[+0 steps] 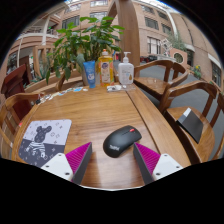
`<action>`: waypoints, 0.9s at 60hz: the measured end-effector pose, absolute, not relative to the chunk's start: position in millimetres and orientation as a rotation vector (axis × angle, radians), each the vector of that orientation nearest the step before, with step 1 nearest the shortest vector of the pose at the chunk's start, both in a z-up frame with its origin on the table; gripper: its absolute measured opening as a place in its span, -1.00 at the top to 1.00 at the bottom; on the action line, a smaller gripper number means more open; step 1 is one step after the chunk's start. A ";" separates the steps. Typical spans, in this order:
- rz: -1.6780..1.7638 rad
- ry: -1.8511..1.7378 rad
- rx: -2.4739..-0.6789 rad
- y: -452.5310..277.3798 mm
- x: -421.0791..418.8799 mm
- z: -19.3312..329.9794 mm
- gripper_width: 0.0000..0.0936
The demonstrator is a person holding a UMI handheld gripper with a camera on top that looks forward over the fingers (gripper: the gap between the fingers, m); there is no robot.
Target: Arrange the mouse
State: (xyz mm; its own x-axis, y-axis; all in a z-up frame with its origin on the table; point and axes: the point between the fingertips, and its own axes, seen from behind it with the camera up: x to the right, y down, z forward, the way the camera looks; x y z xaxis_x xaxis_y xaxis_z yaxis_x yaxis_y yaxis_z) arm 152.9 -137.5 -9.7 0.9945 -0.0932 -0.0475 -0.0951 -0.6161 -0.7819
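A black computer mouse [122,140] lies on the wooden table [100,108], just ahead of my fingers and slightly toward the right one. My gripper [113,160] is open, its magenta pads [80,157] spread wide with bare table between them. The mouse's near end reaches into the gap without touching either finger. A mouse pad [40,139] with a dark cartoon mouse figure lies on the table to the left of the left finger.
At the table's far end stand a leafy potted plant [85,45], an orange carton [105,70] and a white pump bottle [125,72]. Wooden chairs [185,105] stand along the right side and one on the left [10,105]. Buildings beyond.
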 end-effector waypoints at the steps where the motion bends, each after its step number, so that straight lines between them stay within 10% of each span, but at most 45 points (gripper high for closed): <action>1: 0.003 0.132 -2.238 -133.8 152.8 -9.6 -0.82; 19: -0.070 0.118 -2.232 -80.8 150.5 -12.5 -0.77; 33: -0.069 0.087 -2.212 -69.3 134.8 -12.7 0.03; 54: -0.167 0.121 -2.174 -69.3 148.3 14.0 0.24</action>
State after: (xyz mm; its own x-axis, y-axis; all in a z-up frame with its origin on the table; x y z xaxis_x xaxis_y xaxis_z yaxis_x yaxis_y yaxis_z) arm 148.3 -69.3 14.0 0.9860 -0.1491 0.0746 -0.0242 -0.5705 -0.8209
